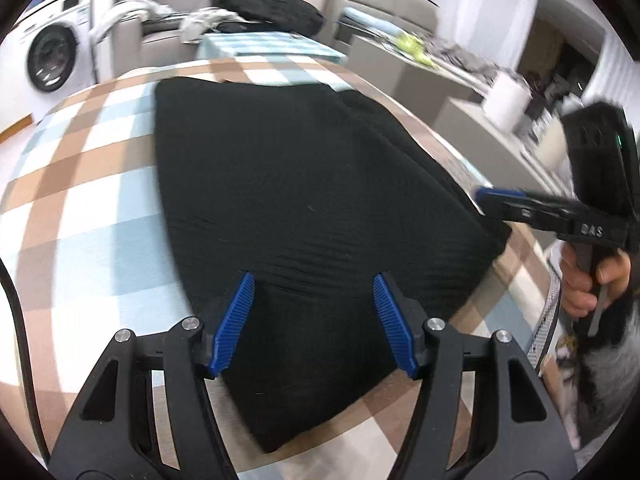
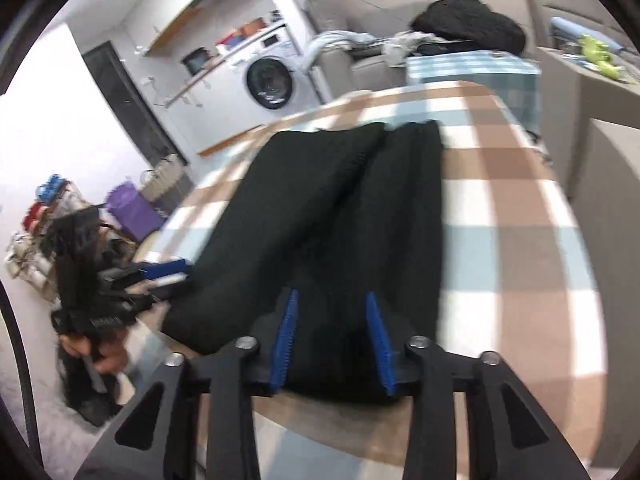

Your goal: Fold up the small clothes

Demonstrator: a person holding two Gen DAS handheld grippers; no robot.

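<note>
Black garment flat on checked worktop, near edge toward both claws; left claw spread wide above its near end, nothing between blue pads; right claw parted narrower over garment's near hem, grip on cloth unclear; left view alone shows right claw side-on at garment's right edge, hand on trigger; right view alone shows lengthwise fold seam down garment and left claw at its left edge, blurred; washing machine behind.

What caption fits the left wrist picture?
Open left gripper over a black garment on the checked tablecloth, right gripper alongside.
</note>
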